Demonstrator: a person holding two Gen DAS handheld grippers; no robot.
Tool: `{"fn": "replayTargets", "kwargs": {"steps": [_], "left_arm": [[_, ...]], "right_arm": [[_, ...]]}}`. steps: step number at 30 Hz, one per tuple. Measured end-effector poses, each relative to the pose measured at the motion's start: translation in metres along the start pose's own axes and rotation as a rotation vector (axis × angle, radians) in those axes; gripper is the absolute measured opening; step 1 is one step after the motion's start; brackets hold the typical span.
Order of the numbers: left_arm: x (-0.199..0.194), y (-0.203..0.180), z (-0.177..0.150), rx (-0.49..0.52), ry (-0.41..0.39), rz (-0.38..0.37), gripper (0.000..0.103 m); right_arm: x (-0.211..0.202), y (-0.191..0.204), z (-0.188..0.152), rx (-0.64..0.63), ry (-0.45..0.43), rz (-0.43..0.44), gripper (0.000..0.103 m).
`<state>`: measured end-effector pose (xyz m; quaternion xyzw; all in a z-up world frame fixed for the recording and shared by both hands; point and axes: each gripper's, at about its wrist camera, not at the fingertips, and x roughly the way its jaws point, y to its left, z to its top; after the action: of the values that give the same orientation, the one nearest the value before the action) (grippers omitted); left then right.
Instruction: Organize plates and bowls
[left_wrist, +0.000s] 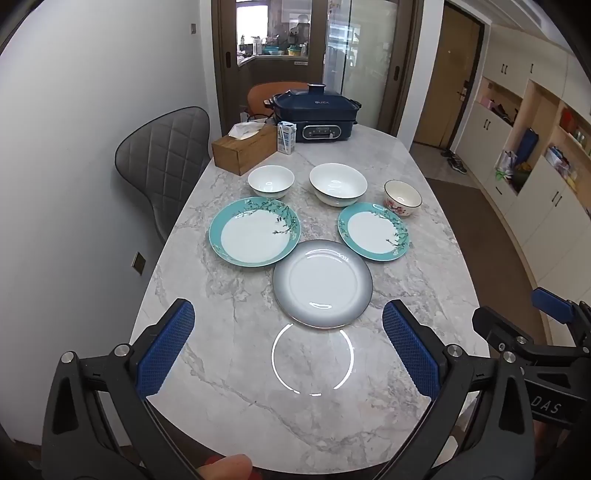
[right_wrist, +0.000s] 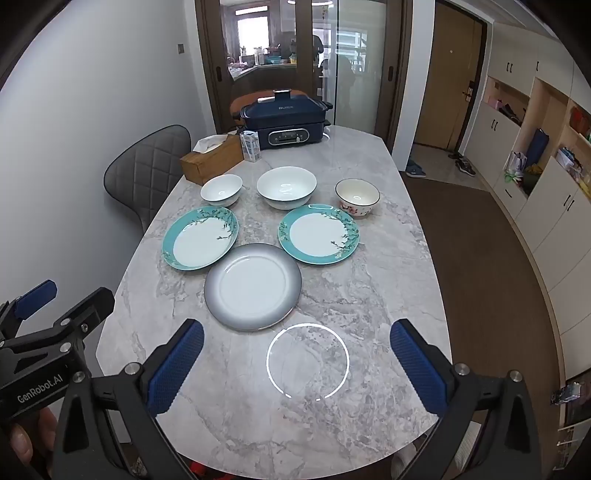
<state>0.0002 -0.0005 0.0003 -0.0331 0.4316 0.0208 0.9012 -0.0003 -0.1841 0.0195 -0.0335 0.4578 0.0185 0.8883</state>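
A grey-rimmed plate (left_wrist: 322, 283) (right_wrist: 253, 286) lies nearest on the marble table (left_wrist: 240, 369) (right_wrist: 351, 295). Behind it lie a large teal plate (left_wrist: 254, 231) (right_wrist: 200, 238) on the left and a smaller teal plate (left_wrist: 373, 231) (right_wrist: 318, 234) on the right. Further back stand a small white bowl (left_wrist: 271, 181) (right_wrist: 221, 189), a big white bowl (left_wrist: 338, 184) (right_wrist: 286, 187) and a flowered bowl (left_wrist: 402, 198) (right_wrist: 357, 197). My left gripper (left_wrist: 288, 325) hovers open over the near table edge, empty. My right gripper (right_wrist: 296, 341) is open beside it, also empty.
At the table's far end stand a dark blue electric cooker (left_wrist: 316, 114) (right_wrist: 286, 118), a wooden tissue box (left_wrist: 243, 147) (right_wrist: 210, 160) and a small carton (left_wrist: 287, 137) (right_wrist: 251, 146). A grey quilted chair (left_wrist: 162, 155) (right_wrist: 147, 170) stands left; cabinets (left_wrist: 517, 147) line the right wall.
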Motion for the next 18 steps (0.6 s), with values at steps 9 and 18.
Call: {"fn": "replayTargets", "kwargs": {"steps": [9, 18], "left_arm": [[-0.0018, -0.0002, -0.0019, 0.002, -0.008, 0.000, 0.103], [0.0041, -0.0048, -0.0052, 0.005, -0.005, 0.004, 0.103]], "right_arm": [[0.0006, -0.0003, 0.0004, -0.002, -0.002, -0.002, 0.103], [0.0013, -0.0003, 0.0011, -0.002, 0.000, -0.002, 0.103]]}}
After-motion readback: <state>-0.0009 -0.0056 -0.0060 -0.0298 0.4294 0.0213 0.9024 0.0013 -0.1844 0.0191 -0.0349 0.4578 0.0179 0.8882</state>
